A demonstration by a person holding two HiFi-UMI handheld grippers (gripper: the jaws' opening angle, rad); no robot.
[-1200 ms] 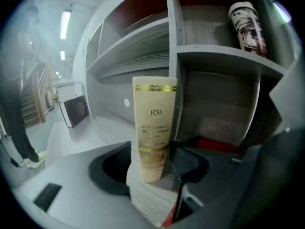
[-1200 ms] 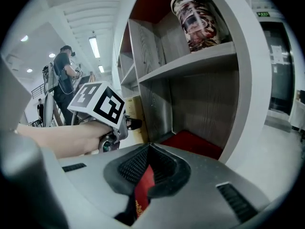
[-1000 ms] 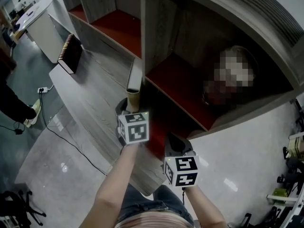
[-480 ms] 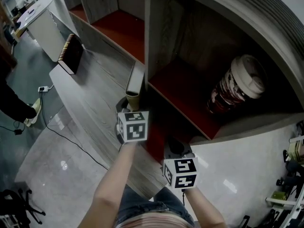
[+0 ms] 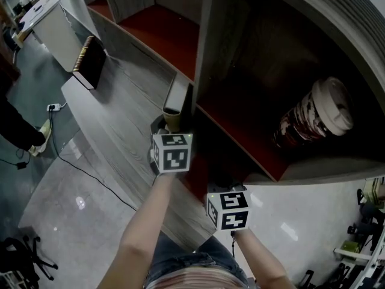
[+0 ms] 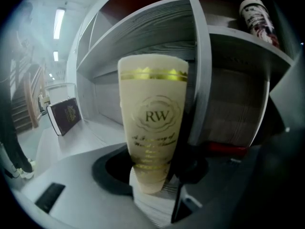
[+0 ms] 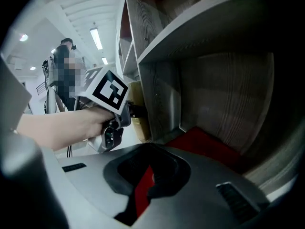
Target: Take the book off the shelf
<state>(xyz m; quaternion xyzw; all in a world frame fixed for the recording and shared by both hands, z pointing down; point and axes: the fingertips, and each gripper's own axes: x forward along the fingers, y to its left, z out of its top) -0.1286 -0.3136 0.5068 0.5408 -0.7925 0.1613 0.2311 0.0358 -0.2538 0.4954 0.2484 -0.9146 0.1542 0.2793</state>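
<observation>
cream book (image 6: 152,123): stood upright, its spine with gold lettering turned toward the left gripper (image 5: 171,134); it is set just left of the upright divider (image 5: 201,53) of the shelf (image 5: 240,122), close against it.
left gripper: the jaws are set wide with the cream book between them and have just been closing. Whether the pads press on the covers cannot be told.
right gripper (image 7: 143,187): seen in the head view lower than the left one and to its right. It is pointed into the compartment right of the divider. The jaws are narrowly apart with nothing between them, and the red floor (image 7: 205,144) of that compartment is seen through the gap.
cup (image 5: 316,116): lidded and patterned, placed on the shelf board right of the divider, one level above the compartment faced by the right gripper and well apart from both grippers.
dark book (image 5: 89,62): propped upright on the grey table (image 5: 102,119), far to the left, well apart from the cream book.
person (image 7: 64,63): seen standing in the background of the right gripper view.
</observation>
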